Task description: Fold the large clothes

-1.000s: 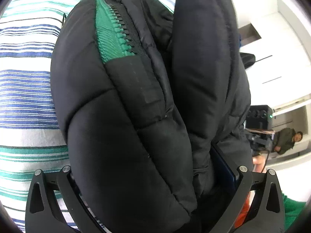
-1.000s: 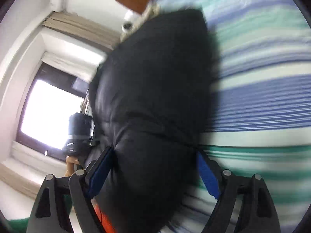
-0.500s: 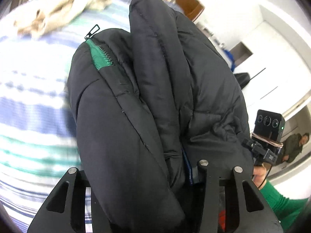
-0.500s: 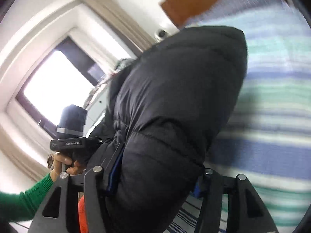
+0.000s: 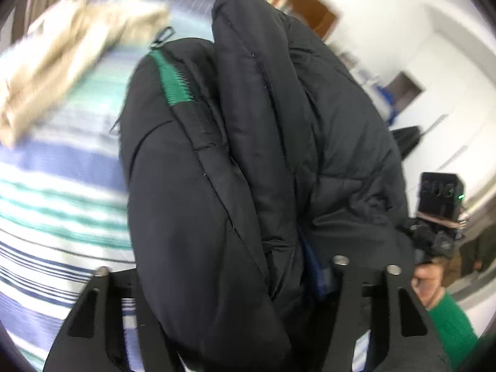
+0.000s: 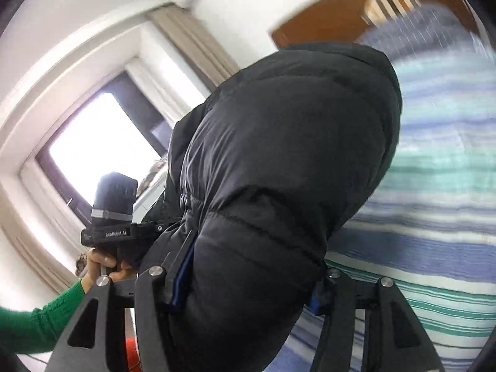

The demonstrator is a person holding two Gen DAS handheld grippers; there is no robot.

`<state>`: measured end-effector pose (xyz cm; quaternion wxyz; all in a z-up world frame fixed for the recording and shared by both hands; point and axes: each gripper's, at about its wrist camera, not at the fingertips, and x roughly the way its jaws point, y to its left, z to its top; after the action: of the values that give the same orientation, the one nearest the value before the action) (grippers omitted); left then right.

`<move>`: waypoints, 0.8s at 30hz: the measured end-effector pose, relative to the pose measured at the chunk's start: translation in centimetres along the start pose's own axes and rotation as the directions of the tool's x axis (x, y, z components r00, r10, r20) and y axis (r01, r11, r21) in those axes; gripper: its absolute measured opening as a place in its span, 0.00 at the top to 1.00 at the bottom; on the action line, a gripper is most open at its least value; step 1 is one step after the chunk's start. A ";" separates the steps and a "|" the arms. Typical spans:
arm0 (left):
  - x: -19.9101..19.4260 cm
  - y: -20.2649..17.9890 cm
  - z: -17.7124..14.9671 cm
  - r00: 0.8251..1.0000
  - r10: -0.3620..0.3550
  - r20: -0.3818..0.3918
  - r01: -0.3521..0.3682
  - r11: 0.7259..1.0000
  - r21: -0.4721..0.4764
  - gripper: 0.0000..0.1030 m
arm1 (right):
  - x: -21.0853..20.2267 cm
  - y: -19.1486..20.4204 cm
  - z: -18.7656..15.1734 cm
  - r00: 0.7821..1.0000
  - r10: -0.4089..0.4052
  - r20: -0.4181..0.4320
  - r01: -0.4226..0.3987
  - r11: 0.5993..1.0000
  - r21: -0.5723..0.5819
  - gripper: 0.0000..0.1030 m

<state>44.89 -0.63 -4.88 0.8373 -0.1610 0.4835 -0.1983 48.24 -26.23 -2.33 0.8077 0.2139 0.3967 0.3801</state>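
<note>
A thick black puffer jacket (image 5: 248,161) with a green zipper strip (image 5: 173,83) hangs bunched between my two grippers, above the striped bed. The left gripper (image 5: 223,279) has the jacket's bulk squeezed between its pads, and its jaws are opening. In the right wrist view the same jacket (image 6: 279,161) fills the right gripper (image 6: 245,282), whose blue pads (image 6: 183,276) press into the padding; its jaws are opening too. Each wrist view shows the other gripper behind the jacket, held by a hand in a green sleeve (image 6: 34,325).
Below lies the bed cover (image 5: 52,186) with blue, green and white stripes. A crumpled beige cloth (image 5: 68,49) rests on it near the wooden headboard (image 5: 310,3). A bright window (image 6: 99,142) with curtains is on the left of the right wrist view.
Both grippers have risen and tilted up with the jacket. Their jaws narrowed onto its padding, then widened slightly. The beige cloth and the headboard have come into view.
</note>
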 end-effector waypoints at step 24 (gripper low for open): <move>-9.8 -7.6 -14.4 0.833 0.369 0.411 -0.471 0.863 0.180 0.00 | -7.1 11.8 -9.8 0.710 -0.665 0.233 0.704 0.675 -0.220 0.00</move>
<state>26.52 -3.57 -1.02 0.9487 0.0337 0.3118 -0.0392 32.36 -24.05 2.88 0.9379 -0.0476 0.3320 0.0882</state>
